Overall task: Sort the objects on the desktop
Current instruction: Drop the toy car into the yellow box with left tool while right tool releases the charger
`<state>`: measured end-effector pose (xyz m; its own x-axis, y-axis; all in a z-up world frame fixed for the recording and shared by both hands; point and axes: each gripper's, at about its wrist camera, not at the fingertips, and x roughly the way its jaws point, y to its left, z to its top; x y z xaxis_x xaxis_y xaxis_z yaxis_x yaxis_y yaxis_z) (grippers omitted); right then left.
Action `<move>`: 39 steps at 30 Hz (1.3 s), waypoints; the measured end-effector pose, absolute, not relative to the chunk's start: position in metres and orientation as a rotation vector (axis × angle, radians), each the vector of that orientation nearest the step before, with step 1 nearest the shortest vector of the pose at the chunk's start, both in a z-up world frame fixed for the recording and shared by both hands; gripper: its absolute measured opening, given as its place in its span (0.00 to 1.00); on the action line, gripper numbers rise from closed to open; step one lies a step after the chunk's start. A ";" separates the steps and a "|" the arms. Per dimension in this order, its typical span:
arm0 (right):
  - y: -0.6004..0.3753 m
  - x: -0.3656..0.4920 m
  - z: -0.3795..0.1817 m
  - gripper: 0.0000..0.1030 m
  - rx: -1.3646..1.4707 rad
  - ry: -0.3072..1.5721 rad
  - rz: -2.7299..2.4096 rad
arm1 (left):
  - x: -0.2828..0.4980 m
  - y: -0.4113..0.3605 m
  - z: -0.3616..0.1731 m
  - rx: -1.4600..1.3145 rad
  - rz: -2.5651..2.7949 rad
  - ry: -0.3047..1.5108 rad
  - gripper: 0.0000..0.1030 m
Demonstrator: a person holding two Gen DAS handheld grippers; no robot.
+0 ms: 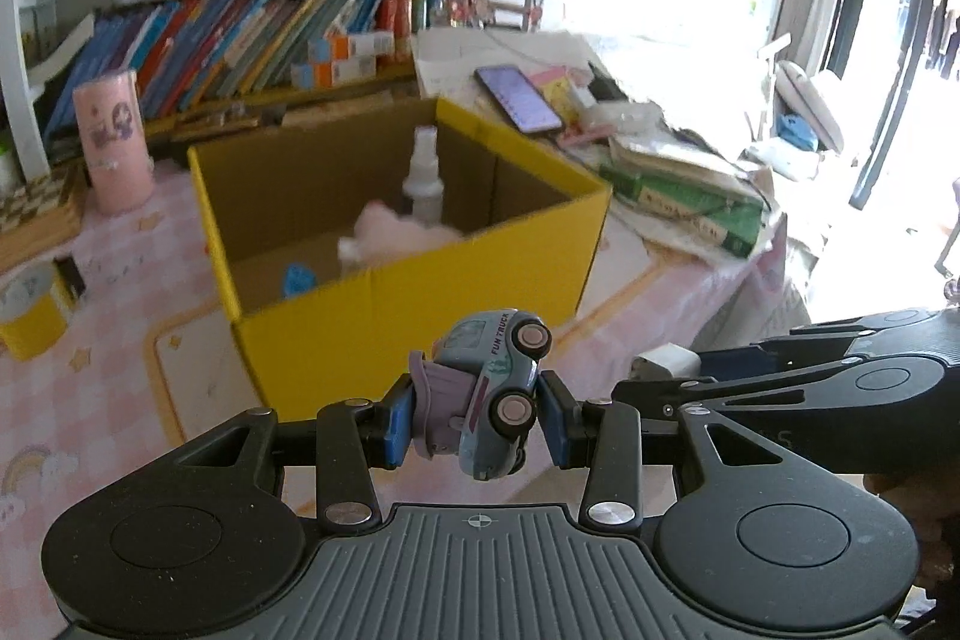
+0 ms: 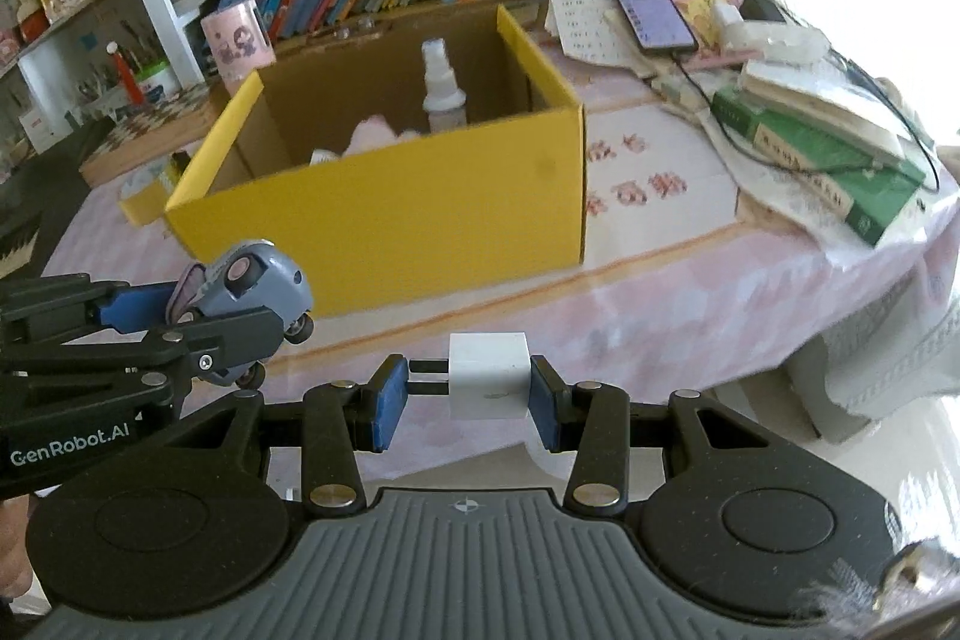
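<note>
My left gripper [image 1: 477, 415] is shut on a pale blue toy truck [image 1: 495, 391], held tipped on end in front of the open yellow cardboard box [image 1: 420, 316]. The same toy truck [image 2: 252, 286] shows at the left of the right wrist view, in the left gripper [image 2: 198, 316]. My right gripper [image 2: 465, 400] is shut on a white charger plug [image 2: 487, 382], its prongs pointing left; it hovers short of the yellow box [image 2: 390, 208]. The charger plug [image 1: 663, 363] and right gripper [image 1: 672, 376] lie at the right of the left wrist view. Inside the box stand a spray bottle [image 2: 443, 85] and something pink [image 1: 402, 232].
A pink cylinder cup [image 1: 114, 139] stands left of the box, a small yellow tub [image 1: 30, 307] at the far left. A phone [image 2: 651, 13] on a cable, papers and a green book [image 2: 828, 172] crowd the table's right side. Bookshelves [image 1: 240, 34] rise behind.
</note>
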<state>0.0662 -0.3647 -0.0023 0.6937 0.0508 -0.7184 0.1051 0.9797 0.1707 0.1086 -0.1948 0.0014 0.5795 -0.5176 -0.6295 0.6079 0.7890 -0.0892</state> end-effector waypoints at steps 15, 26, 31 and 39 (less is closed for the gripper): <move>-0.415 0.117 0.060 0.39 0.135 0.574 0.051 | 0.156 -0.216 0.048 0.083 -0.476 0.490 0.39; -0.420 0.173 0.064 0.39 0.117 0.537 0.138 | 0.199 -0.232 0.015 0.168 -0.381 0.576 0.39; -0.415 0.197 0.059 0.39 0.099 0.543 0.176 | 0.211 -0.241 -0.002 0.205 -0.359 0.638 0.39; -0.404 0.237 0.045 0.39 0.075 0.600 0.232 | 0.213 -0.241 -0.015 0.191 -0.341 0.677 0.41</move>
<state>0.2367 -0.4040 0.0446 0.8004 0.2379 -0.5503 -0.1945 0.9713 0.1370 0.2128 -0.2408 -0.0155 0.7272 -0.2461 -0.6408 0.3690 0.9273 0.0626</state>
